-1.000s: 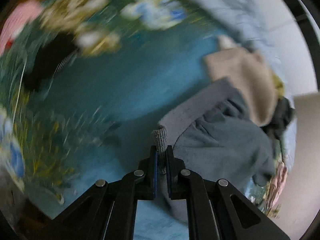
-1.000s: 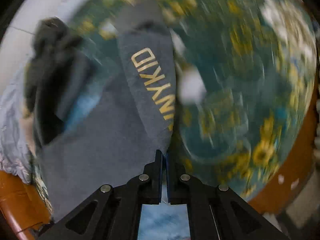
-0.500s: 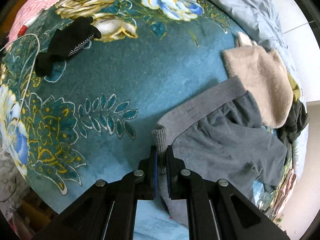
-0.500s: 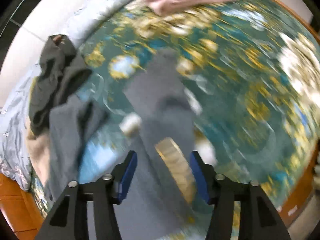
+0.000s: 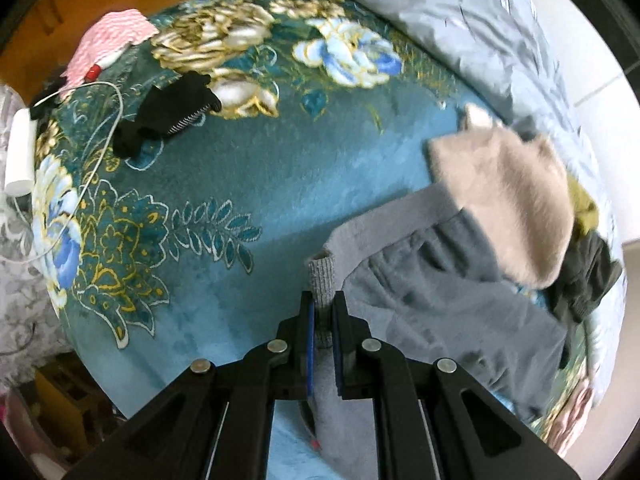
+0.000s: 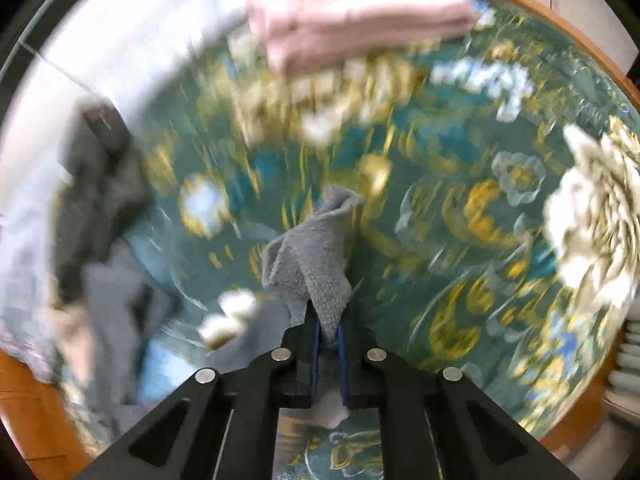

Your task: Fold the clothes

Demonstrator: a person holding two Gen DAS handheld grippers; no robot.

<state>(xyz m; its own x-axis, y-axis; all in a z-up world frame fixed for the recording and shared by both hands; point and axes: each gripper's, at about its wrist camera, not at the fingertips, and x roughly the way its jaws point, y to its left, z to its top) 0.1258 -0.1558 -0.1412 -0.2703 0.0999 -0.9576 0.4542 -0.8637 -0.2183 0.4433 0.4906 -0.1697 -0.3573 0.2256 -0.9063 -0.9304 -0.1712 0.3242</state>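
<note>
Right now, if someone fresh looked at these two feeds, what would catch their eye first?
Probably the teal floral bedspread filling both views. Next, each gripper pinches grey knit fabric: the left gripper grips the grey garment by a ribbed cuff, and the right gripper, jaws just closed, clamps a bunched fold. A beige fuzzy garment lies right.
</note>
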